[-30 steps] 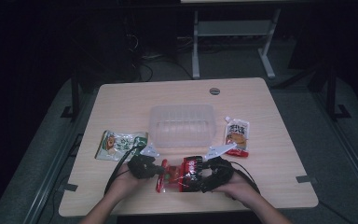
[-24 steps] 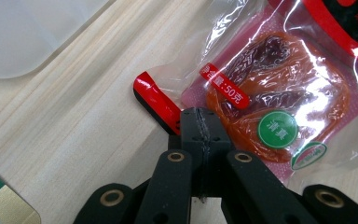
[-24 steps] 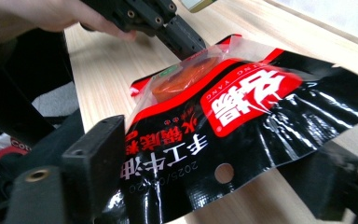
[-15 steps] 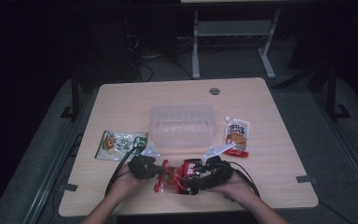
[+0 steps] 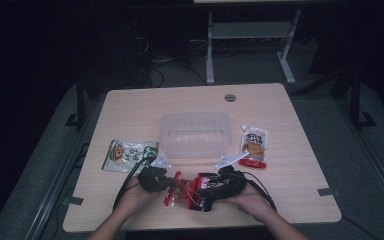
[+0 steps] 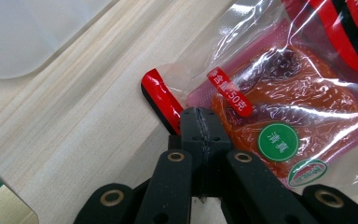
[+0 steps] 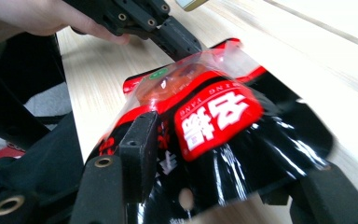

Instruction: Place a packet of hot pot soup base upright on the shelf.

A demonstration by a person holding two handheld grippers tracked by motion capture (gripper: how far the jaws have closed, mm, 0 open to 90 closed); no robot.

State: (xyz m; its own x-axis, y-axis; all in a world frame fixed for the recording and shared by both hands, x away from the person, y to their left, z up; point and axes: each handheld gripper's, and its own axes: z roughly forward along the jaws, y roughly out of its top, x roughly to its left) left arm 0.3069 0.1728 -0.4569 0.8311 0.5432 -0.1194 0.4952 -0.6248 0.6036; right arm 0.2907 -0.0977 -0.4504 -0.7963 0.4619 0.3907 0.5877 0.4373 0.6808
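A red-and-black snack packet is held over the table between both grippers. The left gripper is clenched on its clear corner. The right gripper has just been closing around the opposite end (pad contact cannot be told).

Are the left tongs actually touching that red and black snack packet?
Touching. In the left gripper view, the left tongs are shut on the clear edge of the snack packet, with the film pinched between their tips.
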